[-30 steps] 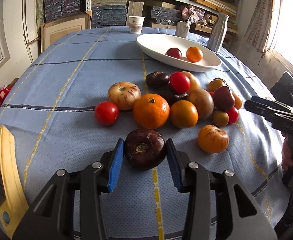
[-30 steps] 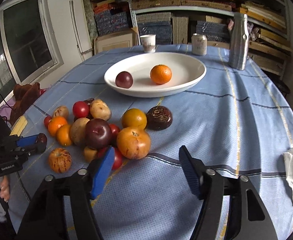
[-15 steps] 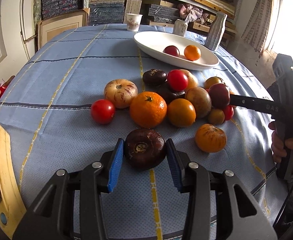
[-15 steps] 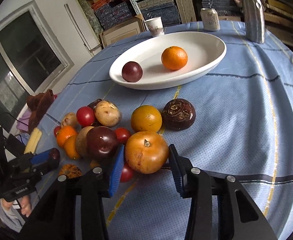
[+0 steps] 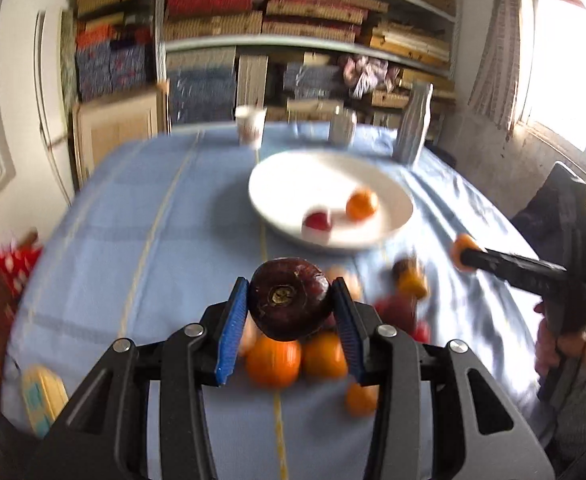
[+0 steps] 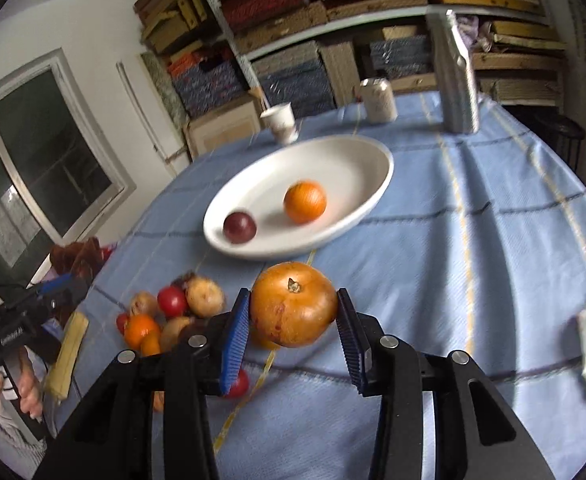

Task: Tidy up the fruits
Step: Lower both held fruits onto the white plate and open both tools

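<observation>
In the white dish (image 6: 357, 160): one orange (image 6: 305, 202), one plum (image 6: 239, 227).

Your left gripper (image 5: 291, 320) is clamped on a dark purple fruit (image 5: 289, 305), its blue pads (image 5: 231, 338) pressing both sides and its stem end facing the camera, held clear above the blurred pile of orange and red fruit (image 5: 293, 356) on the blue tablecloth (image 5: 153, 248). Beyond it lies the white bowl (image 5: 277, 184) with an orange (image 5: 362, 204) and a red fruit (image 5: 317, 221) inside. At the right edge, your right gripper (image 5: 467, 254) carries an orange-brown fruit (image 5: 462, 251) at its tip.
</observation>
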`<state>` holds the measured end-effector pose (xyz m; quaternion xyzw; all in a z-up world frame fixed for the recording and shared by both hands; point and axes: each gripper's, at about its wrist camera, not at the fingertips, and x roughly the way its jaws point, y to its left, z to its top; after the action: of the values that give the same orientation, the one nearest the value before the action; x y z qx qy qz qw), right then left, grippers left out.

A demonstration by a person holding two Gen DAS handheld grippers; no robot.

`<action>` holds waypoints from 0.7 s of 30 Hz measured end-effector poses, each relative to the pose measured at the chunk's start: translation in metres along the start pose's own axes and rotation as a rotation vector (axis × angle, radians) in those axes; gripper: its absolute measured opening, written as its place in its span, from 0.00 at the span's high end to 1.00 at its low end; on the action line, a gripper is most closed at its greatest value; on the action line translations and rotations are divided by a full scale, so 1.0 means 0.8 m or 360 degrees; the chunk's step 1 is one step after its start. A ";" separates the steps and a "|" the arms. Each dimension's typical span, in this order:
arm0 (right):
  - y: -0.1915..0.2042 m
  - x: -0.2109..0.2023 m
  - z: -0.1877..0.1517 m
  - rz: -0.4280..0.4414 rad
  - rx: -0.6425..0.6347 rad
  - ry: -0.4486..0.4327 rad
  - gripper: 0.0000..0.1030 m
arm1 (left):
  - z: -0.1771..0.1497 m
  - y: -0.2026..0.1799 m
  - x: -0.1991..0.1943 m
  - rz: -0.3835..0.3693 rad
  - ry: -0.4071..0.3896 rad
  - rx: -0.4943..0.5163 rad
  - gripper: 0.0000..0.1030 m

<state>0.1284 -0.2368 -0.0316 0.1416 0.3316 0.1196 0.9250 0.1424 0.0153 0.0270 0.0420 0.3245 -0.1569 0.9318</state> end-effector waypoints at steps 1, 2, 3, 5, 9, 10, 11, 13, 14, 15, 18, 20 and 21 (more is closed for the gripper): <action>-0.001 -0.004 0.011 -0.0017 -0.0006 -0.0024 0.58 | 0.015 -0.003 0.007 0.0009 -0.0010 0.0011 0.60; -0.002 -0.009 0.025 -0.0035 -0.0012 -0.0050 0.58 | 0.031 -0.006 0.018 0.0025 -0.0013 0.0020 0.60; -0.003 -0.010 0.037 -0.0045 -0.0018 -0.0061 0.58 | 0.048 -0.007 0.033 0.0037 -0.0011 0.0017 0.60; -0.002 -0.006 0.062 -0.0072 -0.0031 -0.0075 0.58 | 0.073 -0.007 0.061 0.0042 0.0008 0.0002 0.60; -0.002 0.027 0.090 -0.0124 -0.0062 -0.0060 0.58 | 0.101 0.005 0.135 0.0043 0.0126 -0.0089 0.60; -0.002 0.038 0.092 -0.0124 -0.0055 -0.0050 0.58 | 0.105 0.007 0.156 0.0037 0.0168 -0.0105 0.60; -0.003 0.052 0.093 -0.0116 -0.0040 -0.0038 0.58 | 0.106 0.008 0.168 0.0035 0.0185 -0.0108 0.60; -0.005 0.074 0.093 -0.0117 -0.0028 -0.0022 0.58 | 0.105 0.009 0.192 0.0038 0.0224 -0.0113 0.60; -0.006 0.086 0.092 -0.0131 -0.0037 -0.0012 0.58 | 0.106 0.009 0.203 0.0036 0.0243 -0.0115 0.60; -0.007 0.095 0.091 -0.0142 -0.0042 0.0001 0.58 | 0.106 0.010 0.212 0.0039 0.0261 -0.0108 0.60; -0.016 0.118 0.086 -0.0181 -0.0060 0.0064 0.58 | 0.105 0.012 0.232 0.0054 0.0288 -0.0096 0.60; -0.022 0.125 0.086 -0.0222 -0.0067 0.0067 0.58 | 0.103 0.017 0.243 0.0038 0.0317 -0.0114 0.59; -0.024 0.127 0.086 -0.0228 -0.0068 0.0070 0.58 | 0.102 0.019 0.247 0.0029 0.0331 -0.0122 0.59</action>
<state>0.2513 -0.2352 -0.0461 0.0951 0.3586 0.0633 0.9265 0.3417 -0.0377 -0.0309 0.0253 0.4248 -0.1306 0.8955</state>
